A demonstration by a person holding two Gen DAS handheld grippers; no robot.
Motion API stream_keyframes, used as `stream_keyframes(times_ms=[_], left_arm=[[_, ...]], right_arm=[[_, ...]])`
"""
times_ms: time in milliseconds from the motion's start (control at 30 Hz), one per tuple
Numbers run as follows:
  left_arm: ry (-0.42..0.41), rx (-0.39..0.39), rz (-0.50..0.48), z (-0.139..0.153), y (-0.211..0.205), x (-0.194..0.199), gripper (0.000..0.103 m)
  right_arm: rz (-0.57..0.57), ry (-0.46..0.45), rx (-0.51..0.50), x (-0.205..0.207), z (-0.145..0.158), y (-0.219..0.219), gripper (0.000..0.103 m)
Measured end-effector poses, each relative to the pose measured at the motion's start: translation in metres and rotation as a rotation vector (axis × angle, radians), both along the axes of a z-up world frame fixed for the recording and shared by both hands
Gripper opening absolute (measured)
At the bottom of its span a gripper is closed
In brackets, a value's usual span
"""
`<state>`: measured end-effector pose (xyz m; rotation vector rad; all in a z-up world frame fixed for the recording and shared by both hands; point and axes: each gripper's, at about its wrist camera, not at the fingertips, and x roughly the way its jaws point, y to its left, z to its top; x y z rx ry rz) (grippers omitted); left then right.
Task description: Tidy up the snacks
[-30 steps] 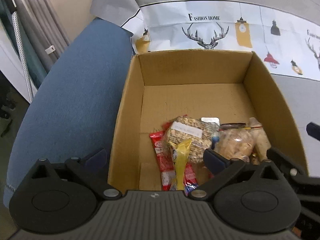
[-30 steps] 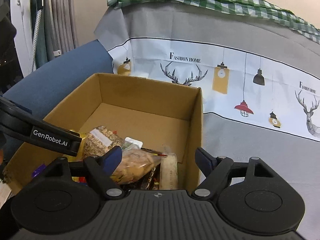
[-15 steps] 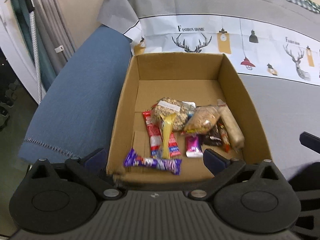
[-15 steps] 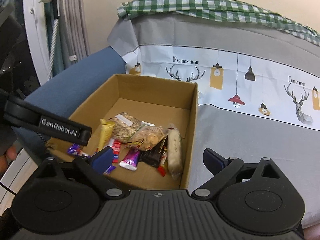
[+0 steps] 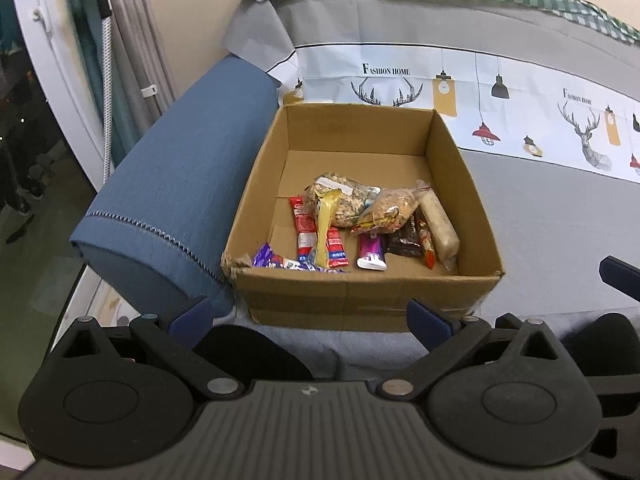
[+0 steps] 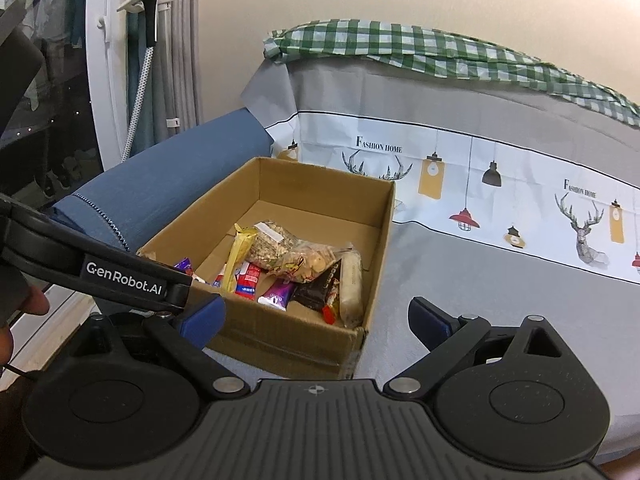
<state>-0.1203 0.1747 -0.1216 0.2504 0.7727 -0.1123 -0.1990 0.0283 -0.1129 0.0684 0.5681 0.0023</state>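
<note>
Snacks [image 5: 360, 224] piled loose in cardboard box [image 5: 360, 300] at bed's near edge. Left gripper [image 5: 308, 320], right gripper [image 6: 316, 320]: jaws apart, nothing held. Box could be nudged off.

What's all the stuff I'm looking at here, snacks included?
cardboard box: one, brown, open, on the grey cover
snack packets: about ten, mixed colours, heaped on the box floor
purple wrapper: one, in the box's near left corner
blue cushion: one, left of the box
grey printed cover: one, deer and lamps, under the box
green checked cloth: one, along the top
left gripper: one, black, open, empty
right gripper: one, black, open, empty
</note>
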Motion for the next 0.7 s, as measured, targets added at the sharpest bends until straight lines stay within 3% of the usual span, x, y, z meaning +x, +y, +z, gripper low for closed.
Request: stream_keyframes(times_ms=[233, 700], left_arm=[[-0.063, 0.016, 0.044, 0.011, 0.000, -0.017, 0.103], [-0.030, -0.022, 0.091, 0.007, 0.013, -0.016, 0.103]], right_arm=[[-0.037, -0.015, 0.019, -0.015, 0.004, -0.007, 0.098], [-0.058, -0.051, 0.003, -0.019, 0.005, -0.004, 0.102]])
